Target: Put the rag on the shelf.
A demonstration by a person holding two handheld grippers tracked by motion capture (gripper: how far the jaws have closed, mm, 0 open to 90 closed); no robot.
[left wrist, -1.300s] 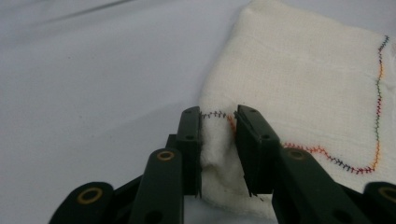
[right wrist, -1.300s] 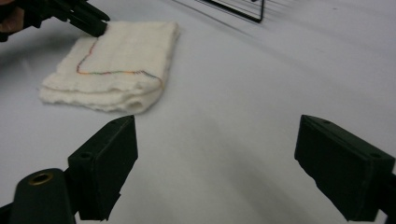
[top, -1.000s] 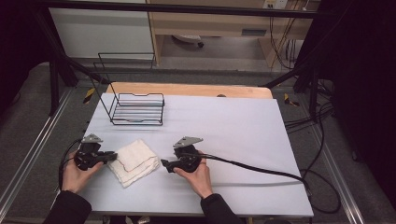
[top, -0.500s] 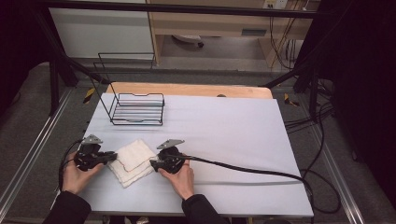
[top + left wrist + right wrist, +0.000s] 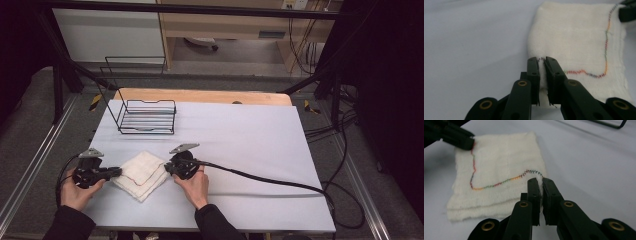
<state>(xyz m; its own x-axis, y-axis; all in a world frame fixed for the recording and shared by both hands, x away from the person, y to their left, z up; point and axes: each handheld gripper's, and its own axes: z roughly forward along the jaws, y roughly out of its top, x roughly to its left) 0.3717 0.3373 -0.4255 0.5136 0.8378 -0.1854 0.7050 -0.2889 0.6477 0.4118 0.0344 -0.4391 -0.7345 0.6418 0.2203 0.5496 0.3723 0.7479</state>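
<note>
A folded white cloth (image 5: 141,175) with a multicoloured stitched line lies near the front left of the pale table (image 5: 250,135). My left gripper (image 5: 119,171) lies low at the cloth's left corner. In the left gripper view the cloth (image 5: 574,37) is pinched between the shut left gripper (image 5: 542,60). My right gripper (image 5: 167,169) is at the cloth's right corner. Its jaws have just been closing, and in the right gripper view the right gripper (image 5: 540,180) presses on a fold of the cloth (image 5: 499,165). The left gripper's fingers (image 5: 456,138) show at the far corner.
A black wire basket (image 5: 146,117) stands at the back left of the table. A wooden board (image 5: 200,96) runs along the far edge. The right gripper's thick cable (image 5: 260,177) trails across the table to the right. Metal rails flank both sides.
My right hand has moved left to the cloth's right corner and its jaws have closed on it. The left hand has stayed in place, holding the left corner.
</note>
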